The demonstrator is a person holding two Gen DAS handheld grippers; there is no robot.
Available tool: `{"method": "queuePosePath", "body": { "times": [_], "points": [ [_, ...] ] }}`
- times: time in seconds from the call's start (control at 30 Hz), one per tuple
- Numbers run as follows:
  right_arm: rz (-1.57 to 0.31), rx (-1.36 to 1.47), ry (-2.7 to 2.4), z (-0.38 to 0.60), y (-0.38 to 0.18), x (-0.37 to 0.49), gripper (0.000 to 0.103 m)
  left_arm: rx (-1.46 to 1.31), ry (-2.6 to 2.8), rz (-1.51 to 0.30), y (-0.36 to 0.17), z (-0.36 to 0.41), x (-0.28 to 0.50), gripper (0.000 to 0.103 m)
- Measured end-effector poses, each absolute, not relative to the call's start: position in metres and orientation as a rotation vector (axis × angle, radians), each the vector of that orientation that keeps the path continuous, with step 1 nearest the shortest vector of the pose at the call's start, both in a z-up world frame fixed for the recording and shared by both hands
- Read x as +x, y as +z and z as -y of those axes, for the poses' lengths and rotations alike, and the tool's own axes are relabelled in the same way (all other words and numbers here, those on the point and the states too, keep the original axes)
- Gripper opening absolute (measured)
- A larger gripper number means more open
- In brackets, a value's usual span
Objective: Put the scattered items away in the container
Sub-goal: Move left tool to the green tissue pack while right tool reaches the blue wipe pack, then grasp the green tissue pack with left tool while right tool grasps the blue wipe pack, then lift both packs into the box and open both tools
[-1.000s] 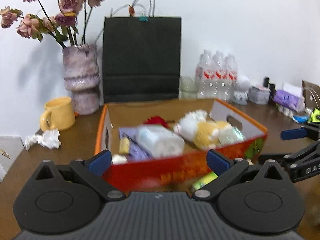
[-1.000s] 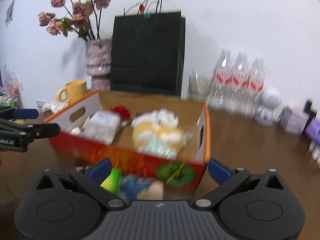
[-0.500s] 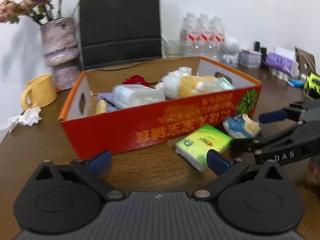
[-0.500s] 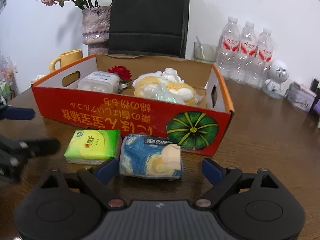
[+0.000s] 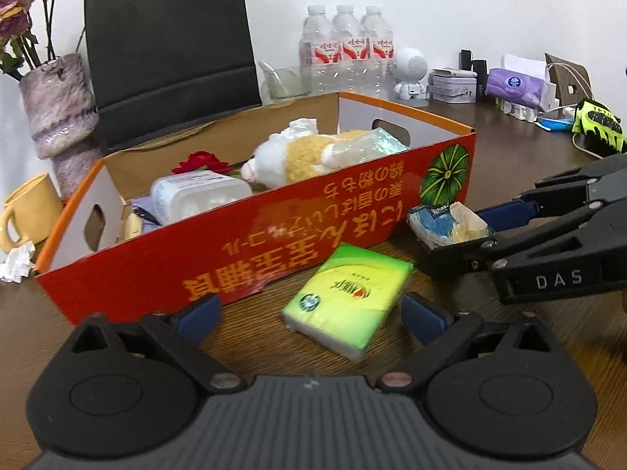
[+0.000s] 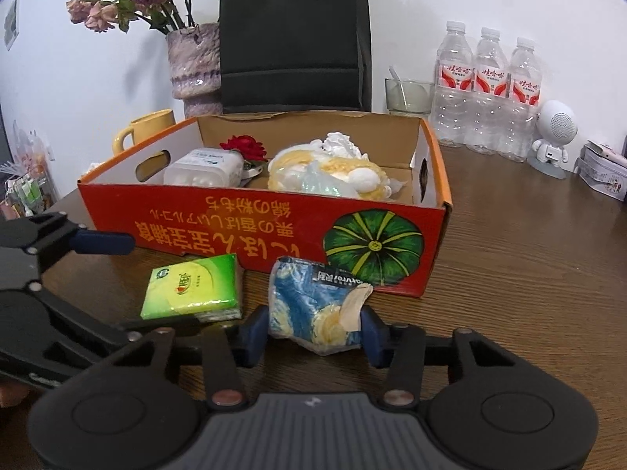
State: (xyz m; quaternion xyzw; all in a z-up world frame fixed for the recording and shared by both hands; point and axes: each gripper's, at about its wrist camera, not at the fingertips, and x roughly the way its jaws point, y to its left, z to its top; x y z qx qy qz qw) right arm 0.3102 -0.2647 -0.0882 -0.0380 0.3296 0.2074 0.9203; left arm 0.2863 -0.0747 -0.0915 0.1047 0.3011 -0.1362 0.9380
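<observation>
A red cardboard box (image 5: 274, 215) (image 6: 235, 231) holds a plush toy (image 5: 313, 152), a white plastic case (image 5: 196, 196) and a red flower. In front of it on the table lie a green tissue pack (image 5: 348, 297) (image 6: 192, 286) and a blue tissue pack (image 6: 313, 305) (image 5: 446, 223). My right gripper (image 6: 313, 333) (image 5: 450, 235) has the blue pack between its closing jaws, and the pads press its sides. My left gripper (image 5: 311, 317) is open, low over the table. The green pack lies between its fingertips, nearer the right one.
Behind the box stand a black paper bag (image 5: 168, 47), a vase of dried roses (image 5: 58, 105), a yellow mug (image 5: 27, 211), three water bottles (image 6: 490, 90) and a white robot figure (image 6: 552, 137). Crumpled paper (image 5: 15, 266) lies far left; small items crowd the far right.
Both grippers have sunk toward the table in front of the box. The right jaws have narrowed onto the blue pack. The left gripper has come down around the green pack.
</observation>
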Motion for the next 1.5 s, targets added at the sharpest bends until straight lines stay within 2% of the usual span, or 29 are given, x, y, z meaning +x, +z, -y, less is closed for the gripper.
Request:
{"method": "queuePosePath", "body": {
  "times": [0.07, 0.13, 0.2, 0.27, 0.5, 0.9, 1.23, 1.5],
  "points": [
    [-0.675, -0.080, 0.429, 0.267, -0.088, 0.309, 0.044, 0.194, -0.285, -0.637, -0.093, 0.076, 0.291, 0.100],
    [-0.674, -0.079, 0.430, 0.269, -0.087, 0.308, 0.043, 0.165, -0.296, -0.661, -0.095, 0.075, 0.296, 0.092],
    [-0.673, -0.077, 0.427, 0.271, -0.087, 0.308, 0.041, 0.129, -0.326, -0.667, -0.094, 0.074, 0.296, 0.074],
    [-0.673, -0.073, 0.426, 0.272, -0.087, 0.307, 0.041, 0.131, -0.344, -0.661, -0.093, 0.075, 0.294, 0.065],
    [-0.667, -0.083, 0.422, 0.271, -0.086, 0.304, 0.038, 0.142, -0.339, -0.648, -0.092, 0.079, 0.286, 0.056],
    [-0.643, -0.068, 0.432, 0.272, -0.081, 0.287, 0.022, 0.153, -0.305, -0.558, -0.077, 0.078, 0.249, 0.054],
    [-0.488, 0.011, 0.470, 0.284, -0.037, 0.249, 0.020, 0.103, -0.270, -0.424, -0.028, 0.051, 0.212, 0.054],
    [-0.405, 0.013, 0.436, 0.265, 0.012, 0.314, 0.020, 0.038, -0.117, -0.319, 0.025, 0.013, 0.266, 0.055]
  ]
}}
